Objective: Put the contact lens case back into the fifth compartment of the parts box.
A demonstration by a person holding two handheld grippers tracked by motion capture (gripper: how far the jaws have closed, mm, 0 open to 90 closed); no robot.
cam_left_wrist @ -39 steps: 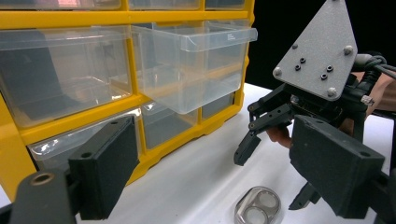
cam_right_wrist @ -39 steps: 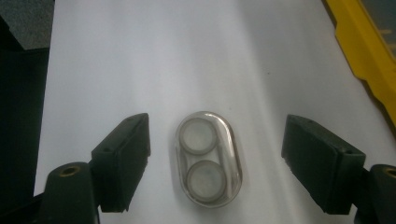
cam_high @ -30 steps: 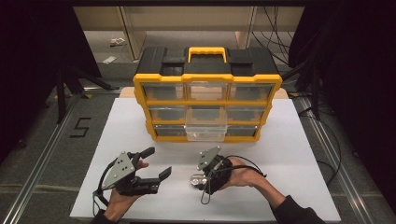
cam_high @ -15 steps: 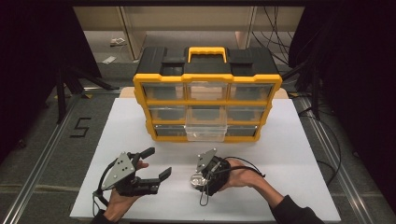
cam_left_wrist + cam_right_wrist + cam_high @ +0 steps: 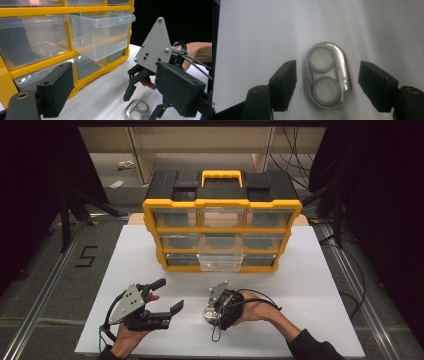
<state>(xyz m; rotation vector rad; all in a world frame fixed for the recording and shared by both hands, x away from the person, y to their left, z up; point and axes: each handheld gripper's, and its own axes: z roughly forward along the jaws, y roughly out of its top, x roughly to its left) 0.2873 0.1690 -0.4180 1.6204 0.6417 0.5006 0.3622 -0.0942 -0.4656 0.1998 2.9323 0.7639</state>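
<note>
Between the jaws of the right gripper [image 5: 327, 85], flat on the white table [image 5: 325, 285], lies a clear oval case [image 5: 327, 75] with two round wells. Jaws have just been closing around it; a gap remains on each side, pads not yet touching, so nothing is gripped. Right gripper points down at the table, held by the person's right hand [image 5: 255, 307], grey plate on top. Seen from the left gripper's camera, the case [image 5: 137, 113] sits just below the right gripper's [image 5: 143, 102] fingertips.

Left gripper [image 5: 167, 297] rests beside it, well apart, jaws wide, holding nothing. Beyond both grippers stands a yellow drawer organizer [image 5: 222, 227]; its bottom middle clear drawer [image 5: 221, 262] is pulled out toward them.
</note>
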